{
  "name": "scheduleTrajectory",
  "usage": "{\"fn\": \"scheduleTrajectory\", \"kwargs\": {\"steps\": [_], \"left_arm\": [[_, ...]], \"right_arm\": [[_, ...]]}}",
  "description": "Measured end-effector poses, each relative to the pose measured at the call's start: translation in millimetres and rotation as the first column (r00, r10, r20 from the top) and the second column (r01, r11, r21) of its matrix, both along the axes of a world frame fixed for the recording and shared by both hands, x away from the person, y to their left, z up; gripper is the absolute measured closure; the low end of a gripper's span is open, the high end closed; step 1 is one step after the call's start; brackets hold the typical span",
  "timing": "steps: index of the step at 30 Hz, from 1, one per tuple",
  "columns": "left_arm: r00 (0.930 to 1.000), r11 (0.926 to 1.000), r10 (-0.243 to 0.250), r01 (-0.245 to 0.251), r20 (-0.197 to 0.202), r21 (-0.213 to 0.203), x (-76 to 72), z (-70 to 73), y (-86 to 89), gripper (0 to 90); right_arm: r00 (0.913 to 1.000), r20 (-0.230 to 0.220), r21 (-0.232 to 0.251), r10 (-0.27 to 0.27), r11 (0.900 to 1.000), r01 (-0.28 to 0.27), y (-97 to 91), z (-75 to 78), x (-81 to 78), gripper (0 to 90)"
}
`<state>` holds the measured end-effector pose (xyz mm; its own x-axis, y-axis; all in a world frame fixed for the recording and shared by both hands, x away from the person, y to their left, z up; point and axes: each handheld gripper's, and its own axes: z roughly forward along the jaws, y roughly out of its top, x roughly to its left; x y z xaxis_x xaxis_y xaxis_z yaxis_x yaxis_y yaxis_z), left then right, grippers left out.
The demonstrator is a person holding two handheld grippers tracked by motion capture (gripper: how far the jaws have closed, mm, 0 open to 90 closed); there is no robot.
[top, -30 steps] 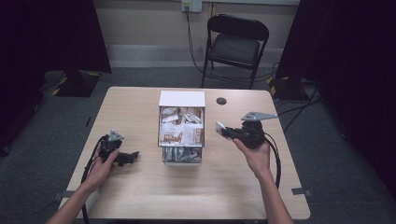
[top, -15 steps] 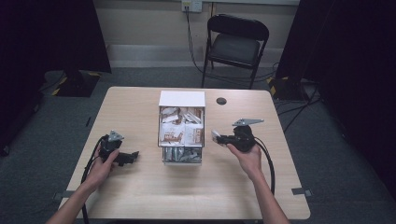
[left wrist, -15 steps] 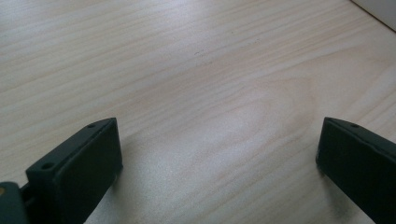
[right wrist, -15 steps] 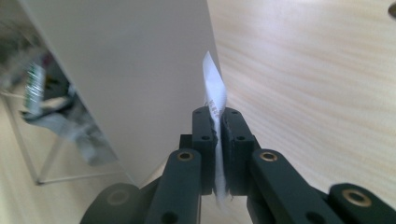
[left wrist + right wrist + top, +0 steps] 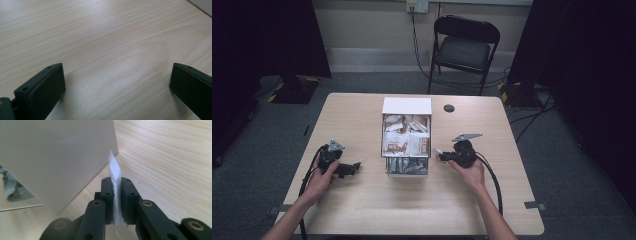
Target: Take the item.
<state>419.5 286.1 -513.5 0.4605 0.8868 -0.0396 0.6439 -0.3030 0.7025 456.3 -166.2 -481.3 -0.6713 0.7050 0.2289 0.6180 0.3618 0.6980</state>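
Right gripper (image 5: 441, 153) dropped toward the surface (image 5: 362, 210), lower-right of box (image 5: 407, 106); we see jaws pinching a white packet (image 5: 115, 173), ready to place.

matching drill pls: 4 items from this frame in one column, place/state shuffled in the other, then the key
Items
1. left gripper
2. right gripper
3. white box
4. folding chair

Place or state
A. on the floor beyond the table's far edge
B. jaws wide apart, nothing between them
C. mid-table, packed with sachets
D. jaws clamped on a thin white sachet

Pairs: 1-B, 2-D, 3-C, 4-A
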Motion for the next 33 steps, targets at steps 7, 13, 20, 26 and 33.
{"fn": "scheduleTrajectory", "kwargs": {"steps": [7,13,20,26,33], "left_arm": [[1.0,1.0,0.0,0.0,0.0,-0.001,0.0,0.0,0.0,0.0],[1.0,1.0,0.001,-0.001,0.0,-0.001,0.0,0.0,-0.1,0.0],[1.0,1.0,0.0,0.0,0.0,-0.001,0.0,0.0,-0.1,0.0],[1.0,1.0,0.0,0.0,0.001,-0.001,0.0,-0.1,-0.1,0.0],[1.0,1.0,0.001,-0.001,0.0,-0.001,0.0,0.0,-0.1,0.0]], "right_arm": [[0.9994,-0.002,-0.02,-0.036,0.9992,0.036,-3.0,-3.8,1.8,72.8],[0.9969,0.011,-0.036,-0.078,0.9963,0.079,-6.8,-4.7,3.1,61.6],[0.9944,0.027,-0.018,-0.102,0.9945,0.103,-12.8,-3.8,4.5,50.1],[0.9927,0.025,0.013,-0.118,0.9929,0.118,-15.6,-0.4,4.7,40.8],[0.982,0.051,0.072,-0.182,0.9813,0.178,-21.9,11.7,0.0,23.9]]}}
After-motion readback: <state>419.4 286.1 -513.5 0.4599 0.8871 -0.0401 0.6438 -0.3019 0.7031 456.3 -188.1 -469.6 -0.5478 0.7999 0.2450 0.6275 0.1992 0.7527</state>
